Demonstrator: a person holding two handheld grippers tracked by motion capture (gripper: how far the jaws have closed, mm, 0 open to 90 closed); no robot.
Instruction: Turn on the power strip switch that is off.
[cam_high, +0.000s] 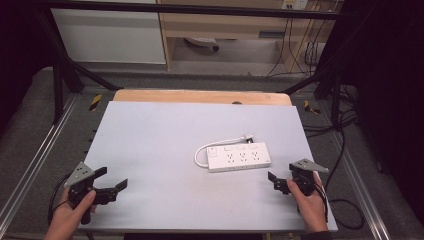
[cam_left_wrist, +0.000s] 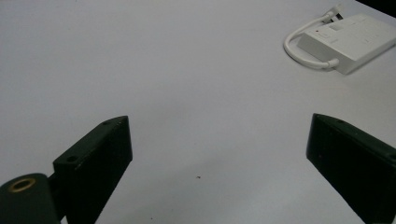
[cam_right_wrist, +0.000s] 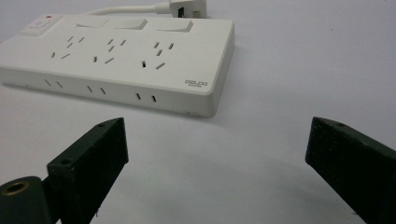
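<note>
power strip (cam_high: 239, 157): flat; long axis left-right; cord (cam_high: 201, 152) end left

the table (cam_high: 150, 145) has a flat, pale grey top with a bare wooden strip along its far edge. one white power strip (cam_high: 239, 158) lies flat on it, right of centre, sockets facing up. its white cable (cam_high: 201, 152) loops on the surface from the left end round to the far side, ending in a plug (cam_high: 248, 136).
</note>
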